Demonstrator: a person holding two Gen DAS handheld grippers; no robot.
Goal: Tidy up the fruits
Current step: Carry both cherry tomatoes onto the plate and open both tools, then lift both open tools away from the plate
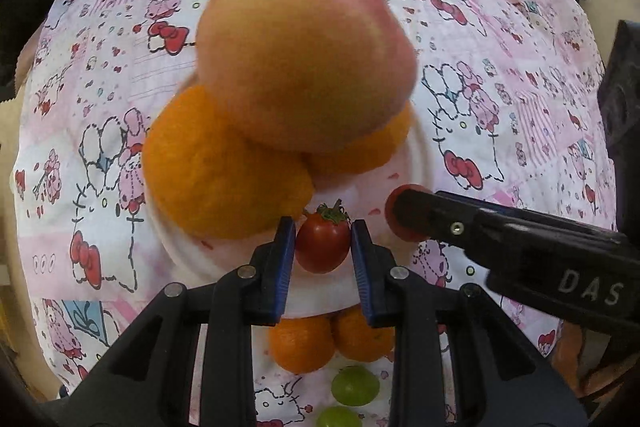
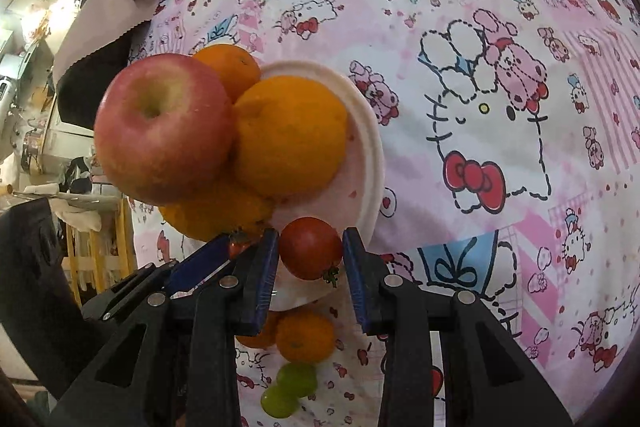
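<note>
Both grippers, L point(image 1: 323, 247) & R point(image 2: 311, 251), each closed on a tomato point(image 1: 322, 245) point(image 2: 310, 247): light, thin-skinned, slick, so hold mid-body w/ min squeeze.

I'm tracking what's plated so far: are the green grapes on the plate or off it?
Off it. Both green grapes lie on the tablecloth, beyond the white plate rim and past two small oranges.

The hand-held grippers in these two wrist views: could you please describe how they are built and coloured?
Both match. The left hand-held gripper and right hand-held gripper have matte black plastic bodies with triangular cut-outs, round silver pins at the joints, and ribbed blue pads on the fingers. The right one's side, seen from the left view, carries white "DAS" lettering. No cables or sleeves show.
</note>
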